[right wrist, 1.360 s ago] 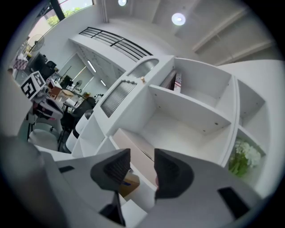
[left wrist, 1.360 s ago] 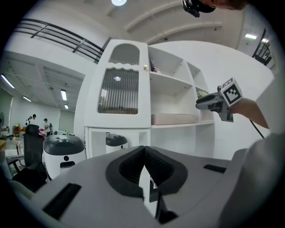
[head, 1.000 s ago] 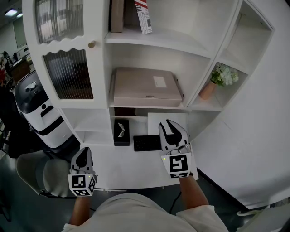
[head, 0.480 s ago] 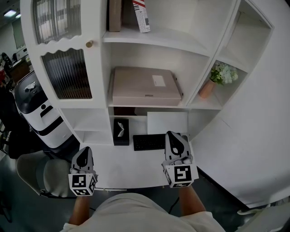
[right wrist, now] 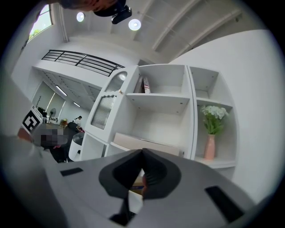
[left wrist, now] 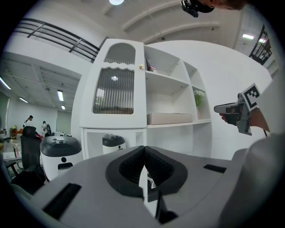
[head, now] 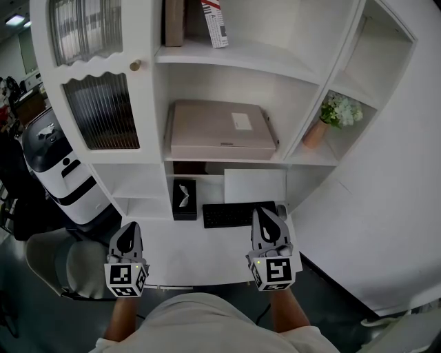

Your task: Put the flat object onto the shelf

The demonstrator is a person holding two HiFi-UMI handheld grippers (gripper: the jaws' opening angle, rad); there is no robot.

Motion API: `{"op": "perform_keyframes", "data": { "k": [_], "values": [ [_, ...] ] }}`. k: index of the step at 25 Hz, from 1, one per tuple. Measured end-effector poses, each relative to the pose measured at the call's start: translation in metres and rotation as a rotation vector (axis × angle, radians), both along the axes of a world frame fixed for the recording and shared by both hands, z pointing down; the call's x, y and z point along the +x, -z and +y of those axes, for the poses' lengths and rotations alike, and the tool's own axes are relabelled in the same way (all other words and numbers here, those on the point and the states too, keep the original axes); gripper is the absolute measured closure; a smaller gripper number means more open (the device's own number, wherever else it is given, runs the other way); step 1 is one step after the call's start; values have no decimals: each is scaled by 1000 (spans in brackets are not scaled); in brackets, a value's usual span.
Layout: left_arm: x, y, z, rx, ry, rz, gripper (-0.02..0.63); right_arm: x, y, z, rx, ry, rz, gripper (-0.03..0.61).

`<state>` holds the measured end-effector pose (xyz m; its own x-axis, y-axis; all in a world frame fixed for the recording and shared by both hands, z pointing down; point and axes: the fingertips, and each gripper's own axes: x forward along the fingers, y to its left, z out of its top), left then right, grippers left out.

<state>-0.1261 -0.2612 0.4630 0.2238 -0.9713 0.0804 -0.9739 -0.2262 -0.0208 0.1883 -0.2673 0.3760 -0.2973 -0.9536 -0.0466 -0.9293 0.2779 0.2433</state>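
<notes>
Everything here is placed against the white shelf unit (head: 241, 86). Left of it, on the floor, stands one white and black machine (head: 55, 162), and nearer the person one grey chair (head: 52, 265).

The unit's left side is a door with two ribbed glass panes (head: 103, 110) and one round knob (head: 136, 65). In front of that side, over the edge of the bench (head: 179, 251), the left gripper (head: 128, 232) is held level. Its jaws are pressed together with nothing between them.

In the unit's middle bay, the top shelf carries two books (head: 215, 21), one brown and one striped, both upright. One shelf below lies the single flat box (head: 222, 129), beige, flat on the board and filling most of its width. No gripper touches it.

Under that shelf, on the bench, sit one small black box (head: 184, 198), one black keyboard (head: 231, 215) and one white sheet (head: 255, 185) behind the keyboard. Whether the sheet lies flat or leans cannot be told.

The right gripper (head: 266, 222) hovers over the keyboard's right end, pointing at the unit. Its jaws are closed on each other and empty.

In the unit's right bay stands one pink vase (head: 317, 136) of white flowers, level with the flat box.
</notes>
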Motion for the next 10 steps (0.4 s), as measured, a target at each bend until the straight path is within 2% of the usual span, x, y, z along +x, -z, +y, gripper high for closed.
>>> {"op": "perform_keyframes", "data": {
  "k": [10],
  "values": [
    [3,-1,-1,-1,-9,2,612,3,-3,1,-10,-6,-12,575]
  ]
}}
